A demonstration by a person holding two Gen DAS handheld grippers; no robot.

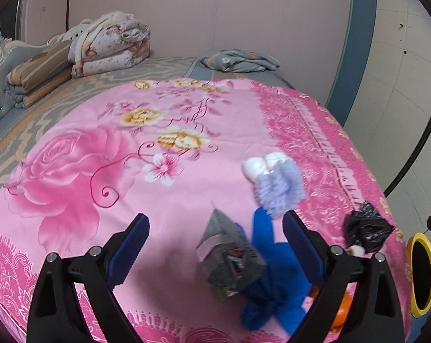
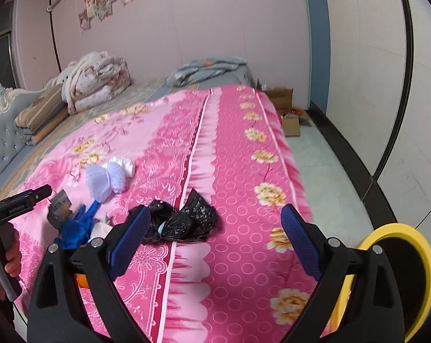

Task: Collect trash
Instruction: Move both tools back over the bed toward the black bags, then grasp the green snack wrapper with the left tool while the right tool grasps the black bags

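Both hand-held grippers gape empty over the bed (image 2: 244,154): right hand-held gripper (image 2: 215,230) nearest the crumpled black bag (image 2: 184,220), left hand-held gripper (image 1: 215,238) astride the grey carton (image 1: 229,257).

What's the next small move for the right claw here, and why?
Probably ease the right claw forward and a little left, down onto the crumpled black bag. Its jaws stand wide open with nothing between them, and the bag lies on the pink sheet just ahead, by the left finger. The yellow-rimmed bin waits close by at the right.
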